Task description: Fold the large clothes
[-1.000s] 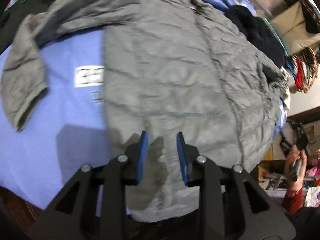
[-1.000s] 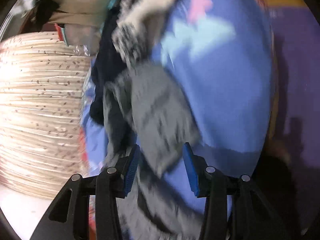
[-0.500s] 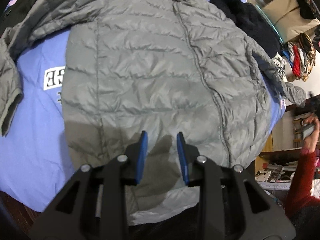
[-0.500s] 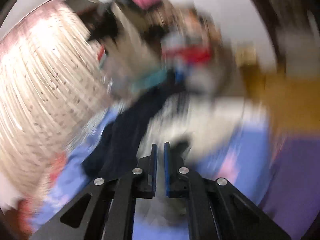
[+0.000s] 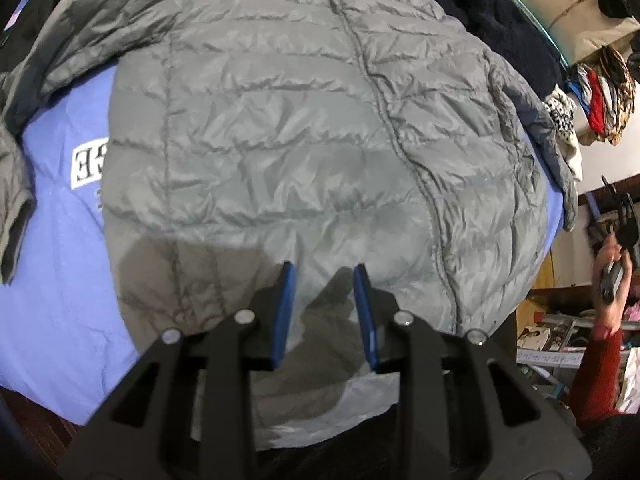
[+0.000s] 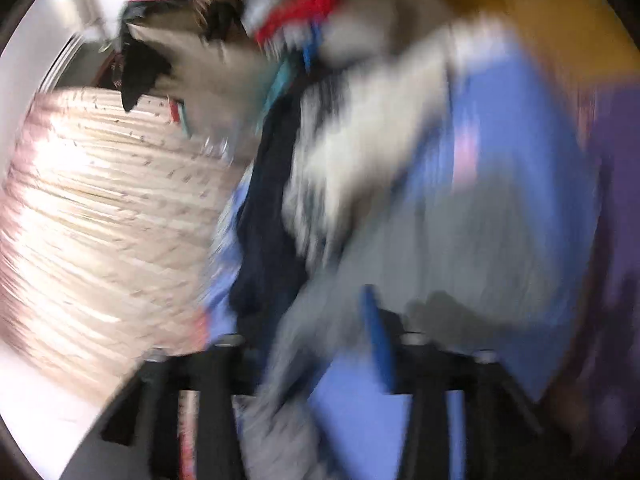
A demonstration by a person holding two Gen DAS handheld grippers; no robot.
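A grey quilted jacket (image 5: 300, 140) lies spread flat, zip up, on a blue sheet (image 5: 60, 280). One sleeve (image 5: 16, 184) trails off to the left and the other (image 5: 556, 148) hangs over the right edge. My left gripper (image 5: 320, 270) hovers over the jacket's hem, its blue pads a narrow gap apart with nothing between them. The right gripper (image 5: 608, 200) is held up by a hand (image 5: 612, 256) at the far right. In the blurred right wrist view the right gripper (image 6: 320, 300) has its jaws opening; grey cloth (image 6: 460, 248) streaks across them and hides the left finger.
A dark fleece garment (image 5: 480, 12) and a patterned white knit (image 5: 564, 112) lie beside the jacket's right shoulder. Beyond them stand a cardboard box (image 5: 580, 12) and a heap of coloured clothes (image 5: 600, 92). A pale curtain (image 6: 100, 220) fills the left of the right wrist view.
The left view has slid along the hem, so the jacket now lies centred and spread. The right gripper's jaws shut, then spread wide. Its view swung up to the clothes heap and back down.
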